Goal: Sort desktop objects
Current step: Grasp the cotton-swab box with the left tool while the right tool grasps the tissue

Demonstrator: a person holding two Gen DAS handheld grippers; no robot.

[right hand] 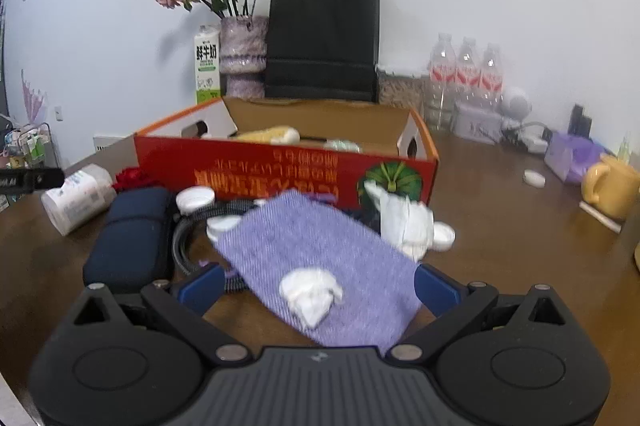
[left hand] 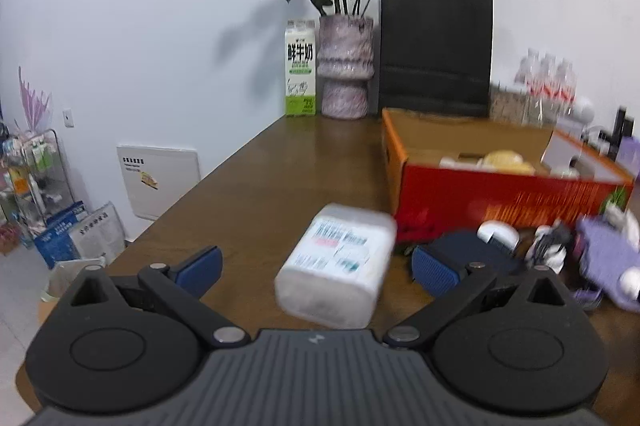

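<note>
The wooden table point(left hand: 280, 162) fills the lower half of both views, and the red and orange cardboard box point(right hand: 280, 170), open-topped with a few items already inside, sits in the middle of the right wrist view and at centre right of the left wrist view. Below the box in the right wrist view lies a purple cloth point(right hand: 320, 258) with a crumpled white tissue point(right hand: 311, 294) on it; the right gripper point(right hand: 320, 286) stands wide open, its blue pads either side of the cloth's near end. To the cloth's left is a dark blue case point(right hand: 130, 238). In the lower centre of the left wrist view a white wrapped tissue pack point(left hand: 338, 266) lies on its side, and the left gripper point(left hand: 316, 266) is likewise open, holding nothing, the pack between its pads. Judged from here, lifting the cloth would likely tip the loose tissue off, and the soft pack could squeeze out of a shallow grip.
</note>
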